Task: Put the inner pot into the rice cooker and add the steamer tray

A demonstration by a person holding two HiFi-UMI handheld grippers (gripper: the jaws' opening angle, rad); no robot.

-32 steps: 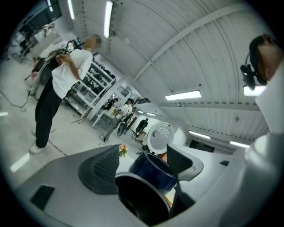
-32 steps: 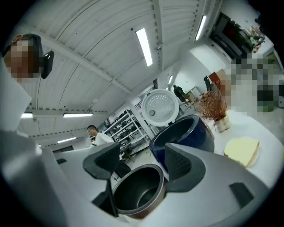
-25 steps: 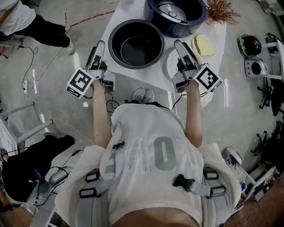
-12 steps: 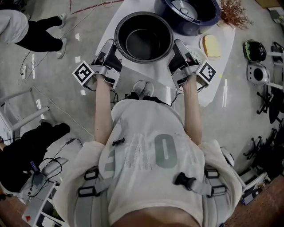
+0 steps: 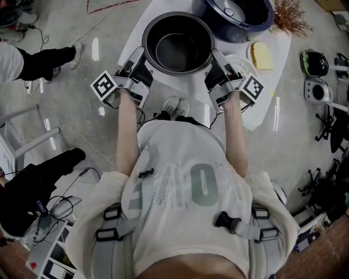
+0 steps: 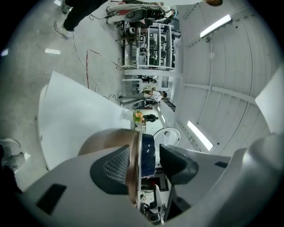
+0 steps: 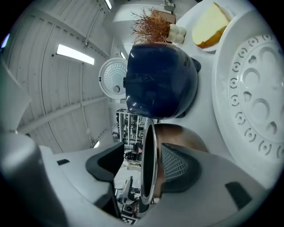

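Inner pot (image 5: 178, 44) sits on the white table (image 5: 143, 22), just in front of the open rice cooker (image 5: 240, 15). I've got the left gripper (image 5: 140, 59) and right gripper (image 5: 214, 59) on opposite sides of it. Each straddles the pot rim (image 6: 138, 168), one jaw outside the wall and one inside. Both sets of jaws are closing, not clamped: inner jaws stand clear of the rim. Outer mesh pads (image 7: 175, 165) look to touch the wall, hard to confirm. Steamer tray (image 7: 248, 97) lies flat beside the right gripper.
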